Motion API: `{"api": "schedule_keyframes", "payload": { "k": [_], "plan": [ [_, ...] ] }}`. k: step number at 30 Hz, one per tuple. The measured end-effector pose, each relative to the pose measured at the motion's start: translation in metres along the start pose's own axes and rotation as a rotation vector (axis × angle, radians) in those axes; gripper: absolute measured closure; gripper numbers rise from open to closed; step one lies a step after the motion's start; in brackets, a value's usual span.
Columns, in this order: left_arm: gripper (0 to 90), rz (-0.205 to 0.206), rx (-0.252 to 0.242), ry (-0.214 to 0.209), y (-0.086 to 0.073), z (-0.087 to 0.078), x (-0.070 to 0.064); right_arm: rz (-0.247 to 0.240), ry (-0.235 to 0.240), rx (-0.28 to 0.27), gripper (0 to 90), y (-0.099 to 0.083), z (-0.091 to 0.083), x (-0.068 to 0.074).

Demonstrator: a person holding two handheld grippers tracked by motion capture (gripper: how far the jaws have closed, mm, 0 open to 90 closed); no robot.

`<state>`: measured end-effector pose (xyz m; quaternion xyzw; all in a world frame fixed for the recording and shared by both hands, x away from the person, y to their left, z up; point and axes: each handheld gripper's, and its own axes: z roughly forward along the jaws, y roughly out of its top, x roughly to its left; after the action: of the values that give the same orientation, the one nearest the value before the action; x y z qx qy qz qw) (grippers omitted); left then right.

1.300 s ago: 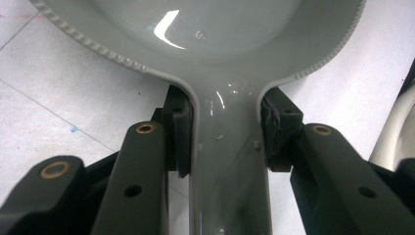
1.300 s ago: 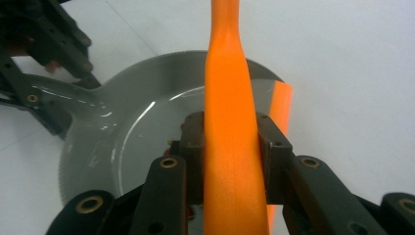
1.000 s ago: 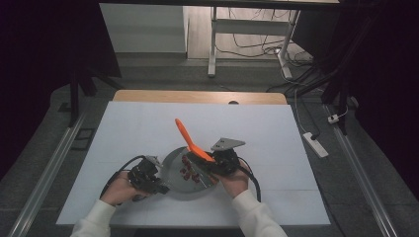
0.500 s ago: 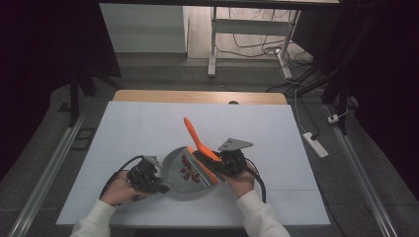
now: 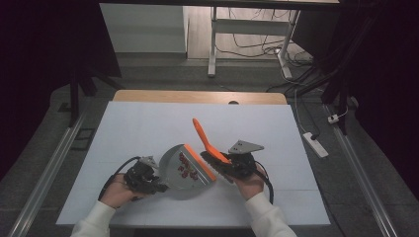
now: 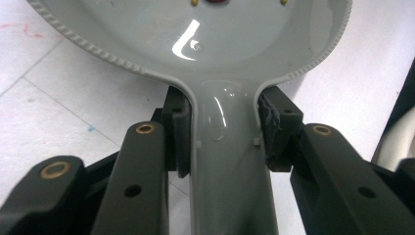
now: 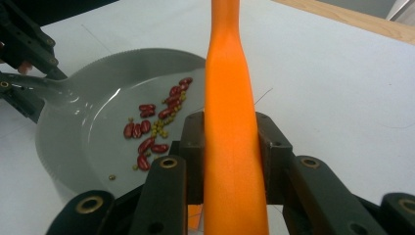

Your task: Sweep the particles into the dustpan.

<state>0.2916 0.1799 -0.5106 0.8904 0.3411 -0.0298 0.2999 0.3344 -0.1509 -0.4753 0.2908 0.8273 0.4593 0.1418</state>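
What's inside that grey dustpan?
The grey dustpan holds a scatter of red beans and small green peas. In the right gripper view the orange brush handle hides the pan's near edge, so anything lying there cannot be seen.

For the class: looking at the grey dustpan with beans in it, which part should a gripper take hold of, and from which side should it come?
Grip the dustpan by its narrow handle neck, coming from the handle end, opposite the orange-lipped open edge. The neck is slim enough to fit between two jaws, as the left gripper shows, and a level hold keeps the beans inside.

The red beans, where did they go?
In the high view the red beans lie inside the grey dustpan, near its orange front edge, between the left gripper and the brush.
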Motion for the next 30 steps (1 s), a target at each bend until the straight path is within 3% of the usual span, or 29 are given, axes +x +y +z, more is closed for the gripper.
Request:
{"api": "schedule_keyframes", "payload": {
  "k": [3,12,30],
  "plan": [
    [61.8,-0.001,-0.01,0.005,-0.001,-0.002,0.0,-0.001,-0.005,-0.004,70.0,0.0,-0.004,-0.002],
    [61.9,-0.057,-0.068,0.023,-0.007,-0.008,-0.002,-0.012,-0.009,0.014,70.0,-0.008,-0.015,-0.006],
    [61.8,-0.135,-0.181,0.076,-0.019,-0.02,-0.006,-0.021,0.011,-0.018,69.9,-0.016,-0.045,-0.017]
  ]
}}
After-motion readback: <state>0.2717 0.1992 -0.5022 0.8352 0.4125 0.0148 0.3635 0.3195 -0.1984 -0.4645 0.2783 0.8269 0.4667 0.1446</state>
